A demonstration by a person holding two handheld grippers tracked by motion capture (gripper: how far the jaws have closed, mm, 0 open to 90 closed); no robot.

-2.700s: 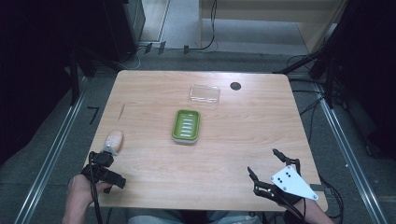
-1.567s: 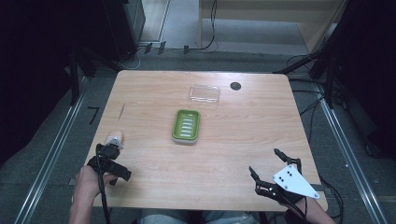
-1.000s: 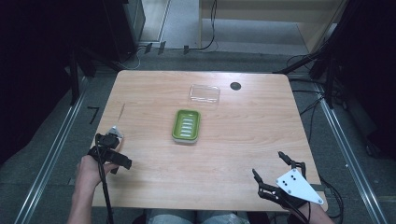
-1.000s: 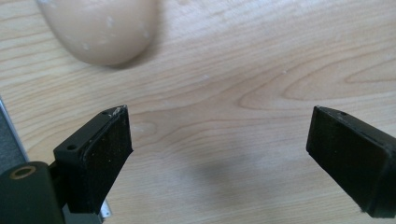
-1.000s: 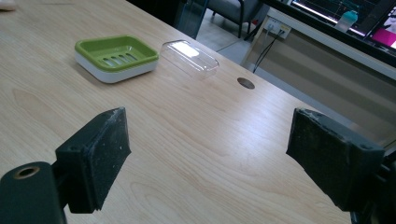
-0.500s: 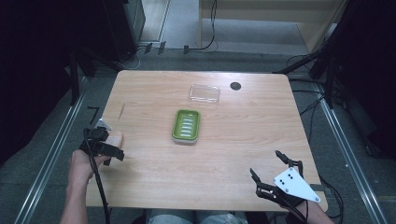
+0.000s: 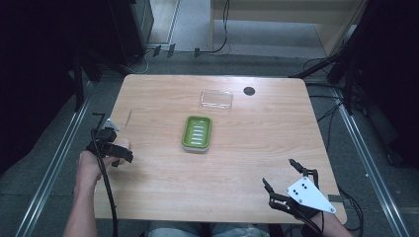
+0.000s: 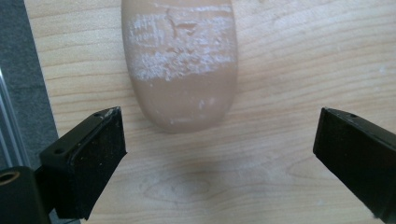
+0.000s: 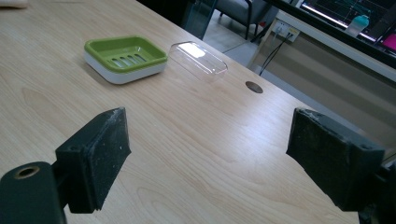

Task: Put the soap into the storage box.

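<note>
Beige soap bar [image 8: 180,65] lies on the table [image 8: 289,70]; left gripper [image 8: 219,154] jaws, just opening, spread clear of it.

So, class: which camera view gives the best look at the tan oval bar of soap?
The left gripper view: the tan oval bar of soap lies large on the wood ahead of the open jaws, its whitish scuffs plain. In the high view it is mostly hidden by the left gripper. The right gripper view catches a pale sliver at its top-left corner.
</note>
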